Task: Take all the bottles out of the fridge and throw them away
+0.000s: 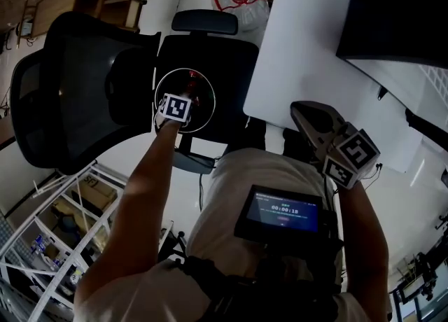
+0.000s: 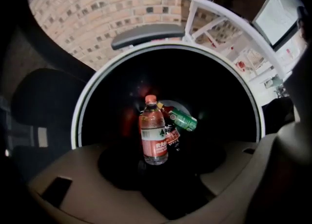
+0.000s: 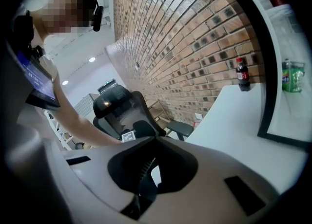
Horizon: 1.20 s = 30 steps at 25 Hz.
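Brick walling, a white table (image 1: 294, 54) and a black office chair (image 1: 70, 96) make up the room, looked down on from above. Nearest, the left gripper (image 2: 163, 169) is held nose-down over a round bin (image 2: 80, 116) with a white rim and black lining; its jaws are spread wide and nothing is pinched between them. Below them, well inside the rim, a clear bottle (image 2: 153, 135) with a red label and pale red cap is seen, touched by neither jaw, just beside a green-labelled bottle (image 2: 184, 120) near the bin's middle; whether it lies or is falling cannot be told. The drop is judged all but done: it is best finished with the jaws kept wide and centred over the rim, then lifted straight up so that the lining is not snagged. The right gripper (image 3: 155, 142), held by the table's near edge, is pressed together on nothing. The bin's contents are shown only by the left gripper view; just the rim is given by the head view. Farthest off, a cola bottle (image 3: 242, 74) at the table's far edge is shown best by the right gripper view, which alone shows a green-labelled container (image 3: 292, 78) behind a dark frame (image 3: 265, 96), possibly the fridge
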{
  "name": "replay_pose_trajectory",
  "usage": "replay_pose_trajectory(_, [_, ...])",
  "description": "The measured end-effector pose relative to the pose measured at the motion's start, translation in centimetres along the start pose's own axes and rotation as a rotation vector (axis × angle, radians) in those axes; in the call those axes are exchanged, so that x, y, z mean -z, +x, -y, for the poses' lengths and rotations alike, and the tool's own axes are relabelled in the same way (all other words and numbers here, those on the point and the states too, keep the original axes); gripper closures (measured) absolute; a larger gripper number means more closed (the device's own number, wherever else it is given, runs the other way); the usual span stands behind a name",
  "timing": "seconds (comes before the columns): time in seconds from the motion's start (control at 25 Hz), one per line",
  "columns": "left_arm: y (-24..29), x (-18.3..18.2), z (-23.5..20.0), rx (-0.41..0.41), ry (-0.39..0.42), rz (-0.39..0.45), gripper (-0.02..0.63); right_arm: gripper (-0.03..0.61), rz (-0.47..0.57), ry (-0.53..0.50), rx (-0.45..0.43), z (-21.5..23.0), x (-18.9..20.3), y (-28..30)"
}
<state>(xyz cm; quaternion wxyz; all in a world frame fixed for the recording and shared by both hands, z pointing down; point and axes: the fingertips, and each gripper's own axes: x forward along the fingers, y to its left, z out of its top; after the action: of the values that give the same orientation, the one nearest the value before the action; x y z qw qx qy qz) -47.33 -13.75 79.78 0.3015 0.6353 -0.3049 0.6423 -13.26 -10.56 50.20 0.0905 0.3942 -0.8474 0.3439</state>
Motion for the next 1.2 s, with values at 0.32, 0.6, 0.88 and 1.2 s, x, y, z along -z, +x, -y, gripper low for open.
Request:
replay_pose_trajectory(0.32, [-6.4, -0.5, 1.6, -0.005, -0.128, 0.2, 0.374, 0.578, 0.089, -0.014, 0.035, 0.3, -2.0, -3.4])
replay_pose_trajectory(0.6, [-12.2, -4.4, 6.0, 0.0, -0.064, 0.4, 0.559, 0.578, 0.193, -0.011, 0.056, 1.1, -3.2, -7.0])
replay_pose_trajectory(0.88, [-18.7, -9.8, 9.8, 0.081, -0.078, 0.616, 0.603, 0.578, 0.275, -0.002, 0.105, 3.1, -4.0, -10.9])
replay_pose_trajectory(1.2, [-26.3, -18.2, 18.8, 0.211, 0.092, 0.862, 0.603, 0.578, 0.326, -0.002, 0.167, 6.1, -4.1, -15.8])
